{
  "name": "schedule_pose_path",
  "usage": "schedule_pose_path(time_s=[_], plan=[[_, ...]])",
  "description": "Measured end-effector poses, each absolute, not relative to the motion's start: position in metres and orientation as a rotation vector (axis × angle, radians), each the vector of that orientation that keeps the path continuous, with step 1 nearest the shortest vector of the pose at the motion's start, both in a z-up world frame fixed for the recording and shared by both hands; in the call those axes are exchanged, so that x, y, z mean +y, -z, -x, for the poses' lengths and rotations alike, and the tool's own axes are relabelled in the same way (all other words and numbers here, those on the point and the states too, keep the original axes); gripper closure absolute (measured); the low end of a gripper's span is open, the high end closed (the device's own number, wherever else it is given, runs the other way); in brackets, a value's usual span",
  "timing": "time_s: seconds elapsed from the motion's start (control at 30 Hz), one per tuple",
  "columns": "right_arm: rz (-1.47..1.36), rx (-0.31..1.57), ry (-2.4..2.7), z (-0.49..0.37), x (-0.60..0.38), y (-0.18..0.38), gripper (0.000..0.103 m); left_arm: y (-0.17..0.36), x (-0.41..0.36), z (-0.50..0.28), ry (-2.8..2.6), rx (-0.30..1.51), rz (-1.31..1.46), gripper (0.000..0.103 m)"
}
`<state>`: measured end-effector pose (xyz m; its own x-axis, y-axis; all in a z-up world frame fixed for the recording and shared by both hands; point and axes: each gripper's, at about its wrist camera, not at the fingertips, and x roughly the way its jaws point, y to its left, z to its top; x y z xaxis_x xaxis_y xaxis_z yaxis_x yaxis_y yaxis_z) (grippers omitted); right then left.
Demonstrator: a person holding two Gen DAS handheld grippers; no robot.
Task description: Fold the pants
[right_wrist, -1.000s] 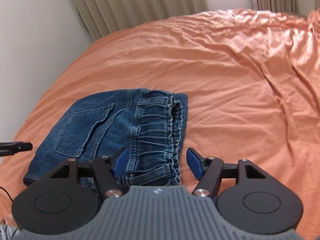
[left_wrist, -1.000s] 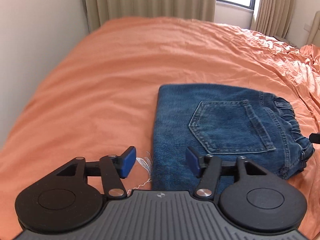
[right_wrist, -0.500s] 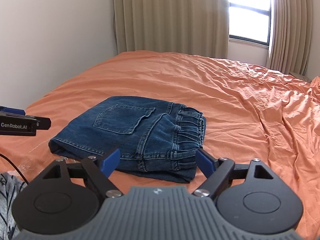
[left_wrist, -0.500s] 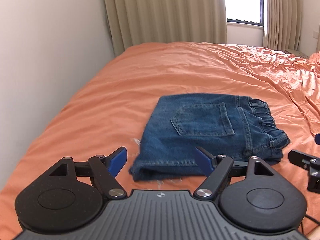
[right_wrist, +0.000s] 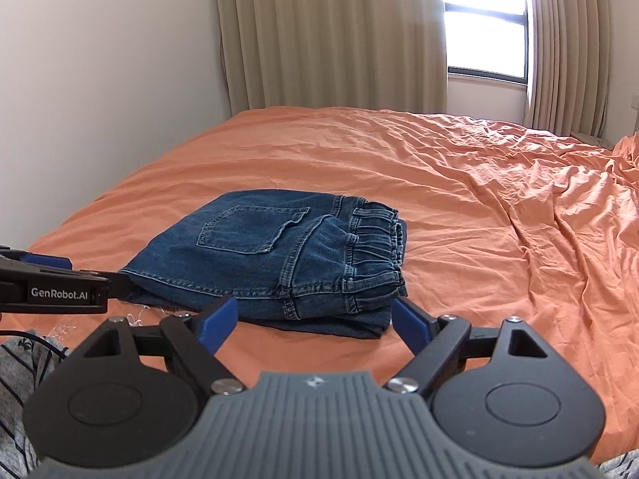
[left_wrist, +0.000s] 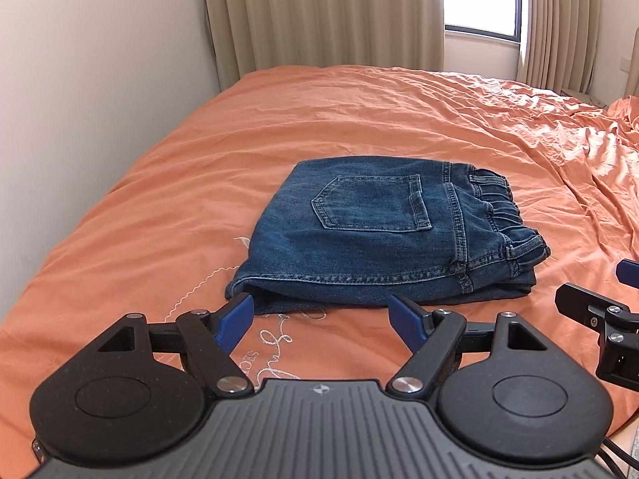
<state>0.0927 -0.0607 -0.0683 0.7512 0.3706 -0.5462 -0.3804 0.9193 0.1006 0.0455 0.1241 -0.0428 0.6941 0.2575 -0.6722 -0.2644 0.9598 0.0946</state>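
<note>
On orange bed (left_wrist: 359, 119) | folded pants (left_wrist: 383, 235) | both claws wide, empty | curtains (right_wrist: 331, 36), perhaps clothing (right_wrist: 16, 375) nearby

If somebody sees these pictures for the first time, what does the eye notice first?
First, the folded blue jeans, lying alone in the middle of the orange bedsheet, back pocket facing up. Then the two open claws near the camera: the left claw and the right claw, both empty, short of the jeans.

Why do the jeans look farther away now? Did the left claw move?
Yes. The left claw backed away from the folded jeans, which lie on the orange bed; earlier its open tips reached them.
</note>
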Motion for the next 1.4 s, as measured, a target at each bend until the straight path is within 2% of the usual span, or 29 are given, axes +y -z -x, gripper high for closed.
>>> schedule_pose_path(time_s=[1.4], plan=[[0.033,0.569,-0.423,-0.0874,-0.0574,0.0596,0.022,0.0382,0.1272,-0.0408,-0.303,0.739,0.045,0.013]])
